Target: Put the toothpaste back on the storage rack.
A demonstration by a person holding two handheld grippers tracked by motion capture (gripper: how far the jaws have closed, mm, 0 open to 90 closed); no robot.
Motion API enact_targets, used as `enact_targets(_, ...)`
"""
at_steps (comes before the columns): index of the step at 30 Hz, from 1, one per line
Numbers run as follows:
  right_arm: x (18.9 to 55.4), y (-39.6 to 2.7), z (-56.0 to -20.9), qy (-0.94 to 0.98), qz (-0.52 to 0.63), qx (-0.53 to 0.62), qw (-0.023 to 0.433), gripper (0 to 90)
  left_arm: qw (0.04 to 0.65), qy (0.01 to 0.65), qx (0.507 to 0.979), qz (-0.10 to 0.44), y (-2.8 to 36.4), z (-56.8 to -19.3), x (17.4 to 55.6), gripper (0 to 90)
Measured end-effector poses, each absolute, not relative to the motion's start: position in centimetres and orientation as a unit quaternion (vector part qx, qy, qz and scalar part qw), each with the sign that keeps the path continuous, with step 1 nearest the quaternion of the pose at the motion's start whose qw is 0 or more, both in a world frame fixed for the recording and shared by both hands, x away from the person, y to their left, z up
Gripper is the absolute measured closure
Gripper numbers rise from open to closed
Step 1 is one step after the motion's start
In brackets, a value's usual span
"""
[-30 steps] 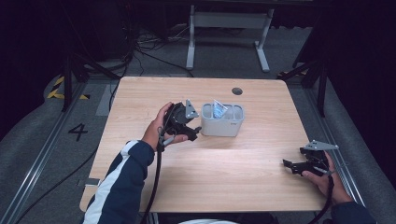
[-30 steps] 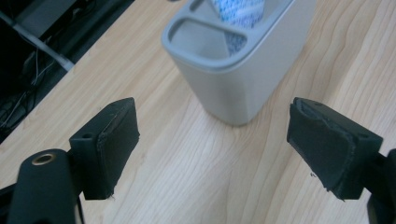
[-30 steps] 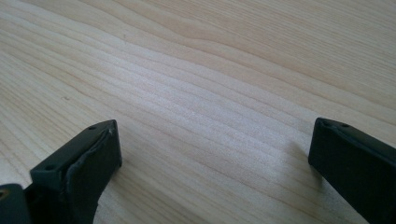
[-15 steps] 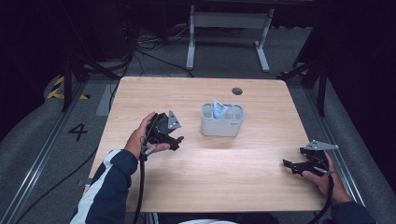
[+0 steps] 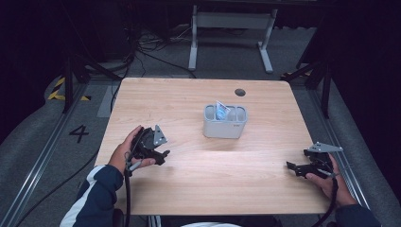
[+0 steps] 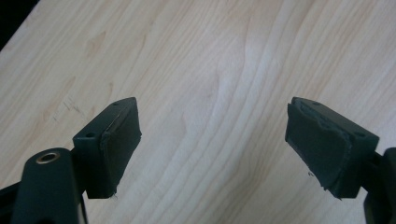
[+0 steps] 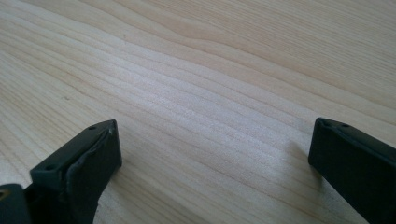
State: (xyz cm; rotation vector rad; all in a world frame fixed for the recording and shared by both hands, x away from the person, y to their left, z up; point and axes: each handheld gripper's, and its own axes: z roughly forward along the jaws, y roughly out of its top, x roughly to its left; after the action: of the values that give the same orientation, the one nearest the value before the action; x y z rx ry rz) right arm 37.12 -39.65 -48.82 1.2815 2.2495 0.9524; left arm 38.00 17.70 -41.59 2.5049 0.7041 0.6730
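Note:
A grey two-part holder (image 5: 225, 122) stands near the middle of the wooden table (image 5: 198, 94), with a white and blue packet (image 5: 221, 110) sticking up in its left part. My left gripper (image 5: 162, 154) is low over the table's left front, well left of the holder. Its jaws stand open over bare wood, as the left gripper view (image 6: 212, 140) shows. At the right front edge my right gripper (image 5: 292, 166) rests low, open, nothing between its jaws (image 7: 212, 154).
A dark round hole (image 5: 240, 92) sits in the tabletop behind the holder. Beyond the table stand a grey metal frame (image 5: 231, 21) and loose cables on the floor. A cable (image 5: 127, 198) trails from the left gripper off the front edge.
My left gripper has drawn away from the holder, moving left, toward the front edge and lower. Its jaws stay open and empty. The right gripper has not moved.

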Motion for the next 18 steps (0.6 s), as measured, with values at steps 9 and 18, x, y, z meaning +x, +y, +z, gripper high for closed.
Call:
enact_targets(9,37.1,-39.7,-48.8,0.800,0.339,0.457,0.190,2.8,0.223,0.276,0.904,0.238,19.7,-42.8,37.1,18.6)
enact_targets(18,37.1,-39.7,-48.8,0.801,0.340,0.455,0.190,2.8,0.229,0.302,0.896,0.232,21.6,-44.1,36.1,18.7)
